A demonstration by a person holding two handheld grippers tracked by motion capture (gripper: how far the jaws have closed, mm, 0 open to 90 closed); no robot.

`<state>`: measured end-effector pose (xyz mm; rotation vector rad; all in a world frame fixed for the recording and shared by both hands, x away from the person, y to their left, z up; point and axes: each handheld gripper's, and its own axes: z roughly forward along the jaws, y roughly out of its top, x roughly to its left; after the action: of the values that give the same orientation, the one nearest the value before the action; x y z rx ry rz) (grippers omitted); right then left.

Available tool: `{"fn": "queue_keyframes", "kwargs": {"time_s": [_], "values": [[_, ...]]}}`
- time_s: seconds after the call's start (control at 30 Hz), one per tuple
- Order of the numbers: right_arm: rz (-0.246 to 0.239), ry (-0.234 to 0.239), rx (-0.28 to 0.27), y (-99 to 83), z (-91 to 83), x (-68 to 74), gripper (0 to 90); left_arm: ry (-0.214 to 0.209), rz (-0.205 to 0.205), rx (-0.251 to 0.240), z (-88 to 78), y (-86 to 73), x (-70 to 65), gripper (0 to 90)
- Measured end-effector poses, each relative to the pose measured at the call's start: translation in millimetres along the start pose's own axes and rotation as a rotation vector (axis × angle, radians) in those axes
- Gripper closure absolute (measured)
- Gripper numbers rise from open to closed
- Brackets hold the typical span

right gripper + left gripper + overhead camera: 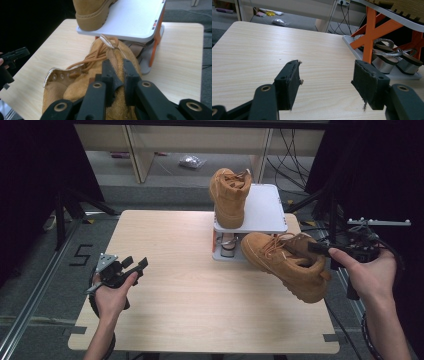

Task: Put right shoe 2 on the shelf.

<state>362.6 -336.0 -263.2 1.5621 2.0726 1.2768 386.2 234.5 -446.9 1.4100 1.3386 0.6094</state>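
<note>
A tan lace-up boot (pixel 287 264) hangs tilted above the table's right side, in front of the rack. My right gripper (pixel 312 247) is shut on its collar; in the right gripper view the jaws pinch the padded collar edge (pixel 117 62) of this boot (pixel 75 92). A second tan boot (pixel 230 195) stands upright on the white top shelf (pixel 267 210) of the small rack, and its sole (pixel 92 17) rests on that shelf (pixel 135 20). My left gripper (pixel 135 266) hovers open over the table's left side, its pads (pixel 289 82) wide apart with nothing between them.
The rack has orange legs (pixel 370 32), and silver-heeled sandals (pixel 392 58) sit on its lower shelf. The wooden table (pixel 190 295) is bare at the middle and front. Cables and a shelving unit (pixel 145 150) stand on the floor beyond the table.
</note>
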Motion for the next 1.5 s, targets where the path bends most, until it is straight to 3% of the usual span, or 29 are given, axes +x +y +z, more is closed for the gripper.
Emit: {"fn": "queue_keyframes", "kwargs": {"time_s": [0.07,0.1,0.13,0.17,0.23,0.27,0.53,0.57,0.73,0.77,0.9,1.23,1.5], "values": [[0.018,0.004,-0.001,-0.3,-2.7,1.3,82.9,0.0,0.001,0.0,0.2,-0.1,-0.2,37.5],[-0.008,0.008,-0.007,0.1,-3.9,-0.8,82.9,-0.001,0.0,-0.001,0.6,-0.1,-0.4,37.5],[0.024,0.0,-0.005,-0.6,-4.6,1.1,82.9,-0.001,0.0,-0.001,0.8,-0.2,-0.5,37.5],[0.024,0.0,-0.005,-0.6,-4.6,1.1,82.9,-0.001,0.0,-0.001,0.8,-0.2,-0.5,37.5],[-0.006,0.008,-0.008,-0.2,-7.1,-2.1,82.9,-0.002,0.002,0.001,0.9,-0.3,-0.9,37.5],[0.021,0.017,-0.003,-1.0,-9.9,-0.7,82.8,-0.003,0.0,0.001,1.2,-0.5,-1.3,37.5],[0.017,0.019,-0.018,-2.8,-22.6,-2.2,82.9,-0.007,0.0,0.004,2.6,-1.2,-2.6,37.5],[-0.002,0.014,-0.027,-2.9,-24.4,-3.5,82.9,-0.008,0.0,0.004,2.8,-1.4,-2.8,37.5],[0.027,0.027,-0.031,-3.7,-32.5,-1.5,82.9,-0.011,0.003,0.005,3.1,-1.2,-4.1,37.5],[0.001,0.025,-0.041,-3.7,-34.8,-4.2,82.9,-0.012,0.002,0.004,3.3,-1.1,-4.2,37.5],[0.02,0.032,-0.046,-4.3,-41.1,-3.7,82.9,-0.012,0.003,0.003,3.7,-1.2,-4.6,37.5],[0.0,0.022,-0.064,-1.9,-49.5,-5.2,82.9,-0.015,0.007,0.006,4.6,-0.9,-5.5,37.5],[0.035,0.039,-0.104,5.8,-59.3,-2.3,82.9,-0.019,0.008,0.002,5.1,-0.7,-5.9,37.5]]}}
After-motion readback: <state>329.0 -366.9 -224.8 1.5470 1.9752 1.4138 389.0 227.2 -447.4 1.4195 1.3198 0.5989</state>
